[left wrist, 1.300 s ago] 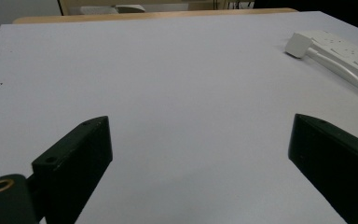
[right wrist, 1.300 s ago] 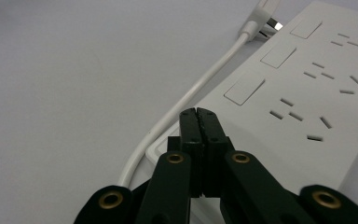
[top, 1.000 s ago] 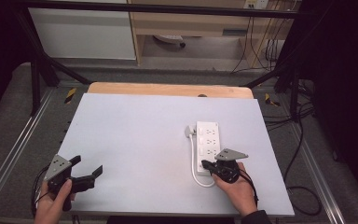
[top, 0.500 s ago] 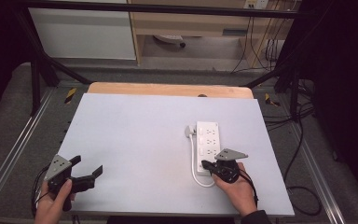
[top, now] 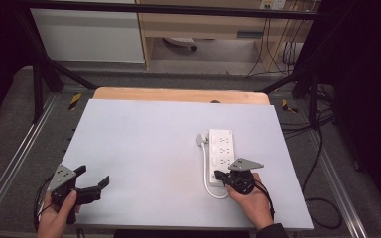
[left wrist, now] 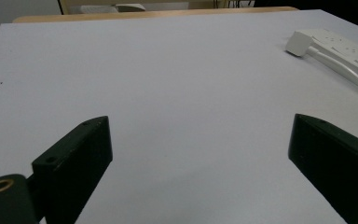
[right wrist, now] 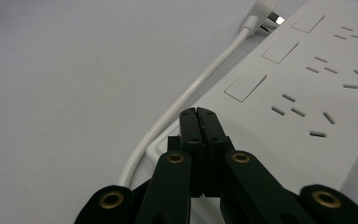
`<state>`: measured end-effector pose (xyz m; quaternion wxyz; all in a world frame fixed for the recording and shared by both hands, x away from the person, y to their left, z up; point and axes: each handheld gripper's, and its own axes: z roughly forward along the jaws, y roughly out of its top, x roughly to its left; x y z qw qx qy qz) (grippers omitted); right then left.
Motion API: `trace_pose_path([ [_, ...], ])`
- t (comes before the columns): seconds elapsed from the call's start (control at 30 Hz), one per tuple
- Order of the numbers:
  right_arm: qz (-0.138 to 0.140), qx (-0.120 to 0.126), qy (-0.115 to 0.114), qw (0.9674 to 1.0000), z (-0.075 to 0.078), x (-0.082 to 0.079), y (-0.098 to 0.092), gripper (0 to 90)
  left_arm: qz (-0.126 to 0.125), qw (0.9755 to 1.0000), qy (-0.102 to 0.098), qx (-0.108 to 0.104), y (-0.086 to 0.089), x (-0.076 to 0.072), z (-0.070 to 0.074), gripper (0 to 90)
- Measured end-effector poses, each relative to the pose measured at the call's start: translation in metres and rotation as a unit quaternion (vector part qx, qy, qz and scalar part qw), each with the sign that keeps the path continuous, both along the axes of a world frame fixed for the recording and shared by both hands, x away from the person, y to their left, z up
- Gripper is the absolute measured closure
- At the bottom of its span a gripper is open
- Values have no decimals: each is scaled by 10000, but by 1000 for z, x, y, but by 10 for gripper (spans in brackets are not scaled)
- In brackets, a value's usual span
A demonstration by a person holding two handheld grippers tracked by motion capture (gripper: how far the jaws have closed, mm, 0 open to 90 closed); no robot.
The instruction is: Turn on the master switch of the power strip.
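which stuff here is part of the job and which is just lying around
Part of the job: power strip, its cord, its plug, right tool shut over the strip's near end.

Just around: left tool open over bare table, floor cables.

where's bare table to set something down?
Free: the whole stretch of table between the left gripper and the power strip, back to the wooden edge. Crowded: front right, where the shut right gripper, strip, cord and plug bunch.
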<state>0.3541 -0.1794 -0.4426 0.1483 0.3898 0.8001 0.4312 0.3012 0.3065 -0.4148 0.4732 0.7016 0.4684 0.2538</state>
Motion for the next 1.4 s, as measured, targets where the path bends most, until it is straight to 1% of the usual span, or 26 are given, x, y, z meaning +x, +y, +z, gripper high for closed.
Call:
trace_pose_path([
  [1.0, 12, -80, -10, 10000, 0, 0, 1, 900, 1, 10000, 22, 18, 0, 0, -1, 62],
  [1.13, 25, -133, -62, 9999, 1, 0, 2, 900, 0, 10000, 24, 21, -1, 0, -1, 62],
  [1.4, 37, -237, -67, 9997, 2, -1, 4, 900, -3, 10000, 25, 23, 0, 0, -1, 62],
])
